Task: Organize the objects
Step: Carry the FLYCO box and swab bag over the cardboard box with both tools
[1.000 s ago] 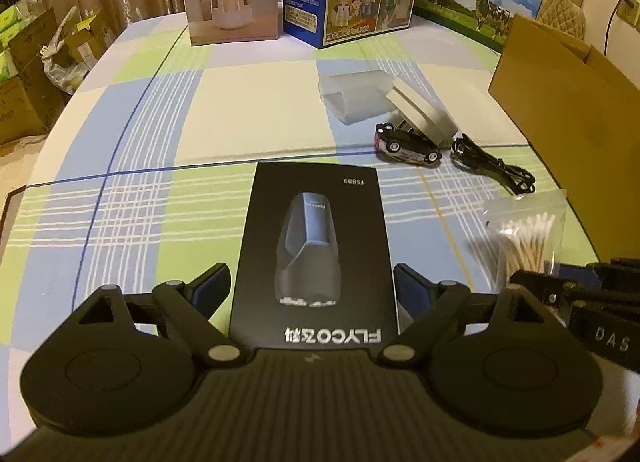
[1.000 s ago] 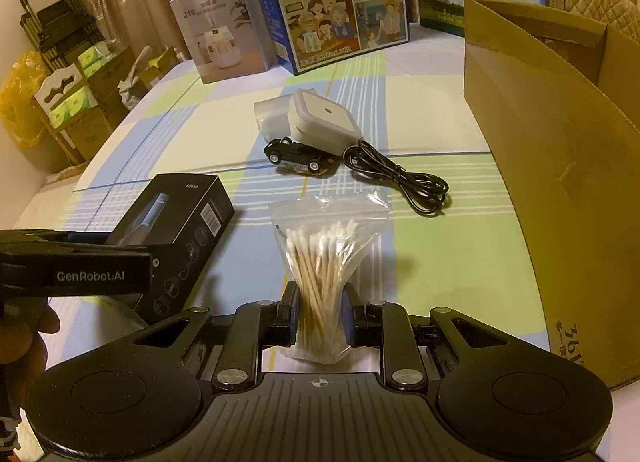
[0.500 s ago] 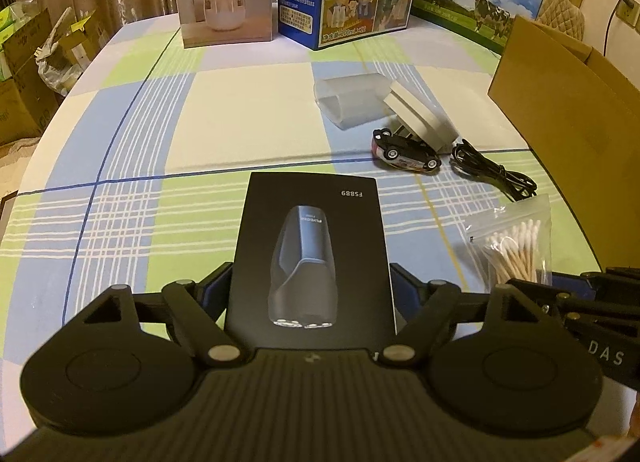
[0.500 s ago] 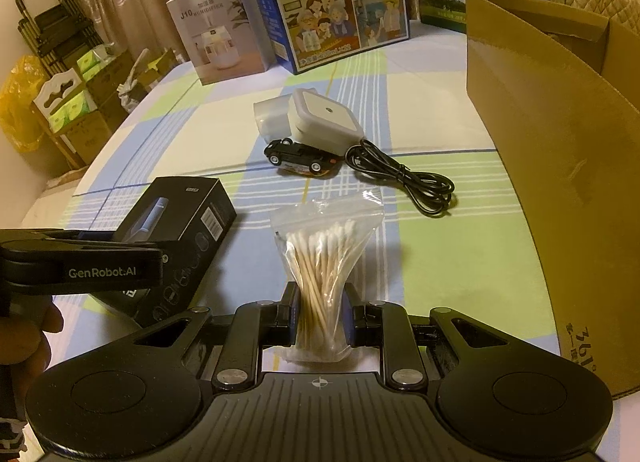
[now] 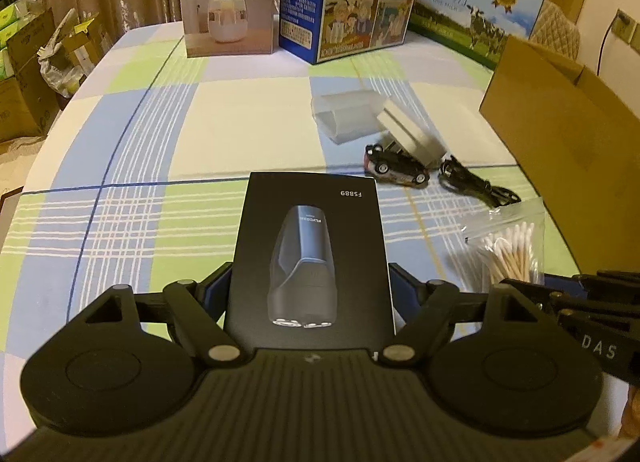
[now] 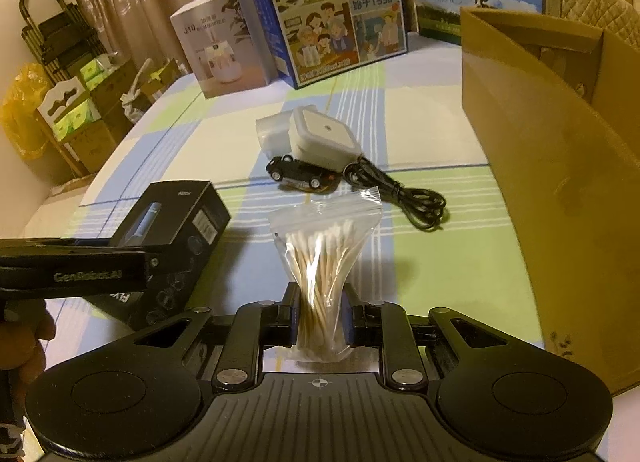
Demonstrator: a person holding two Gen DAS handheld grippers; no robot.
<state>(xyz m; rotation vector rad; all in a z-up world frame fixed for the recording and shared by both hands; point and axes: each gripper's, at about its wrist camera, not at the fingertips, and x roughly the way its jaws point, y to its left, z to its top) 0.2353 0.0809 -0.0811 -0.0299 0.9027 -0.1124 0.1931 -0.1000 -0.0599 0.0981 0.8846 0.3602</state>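
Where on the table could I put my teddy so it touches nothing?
The big bare patch left of the black shaver box, before the humidifier box. It is crowded on the right: toy car, cable, cotton swabs, cardboard box.

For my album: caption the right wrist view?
Right gripper clamps a swab bag above the checked table.

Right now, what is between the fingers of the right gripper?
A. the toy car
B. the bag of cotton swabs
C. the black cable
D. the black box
B: the right gripper is shut on the bag of cotton swabs, its pads pinching the lower part of the bag.
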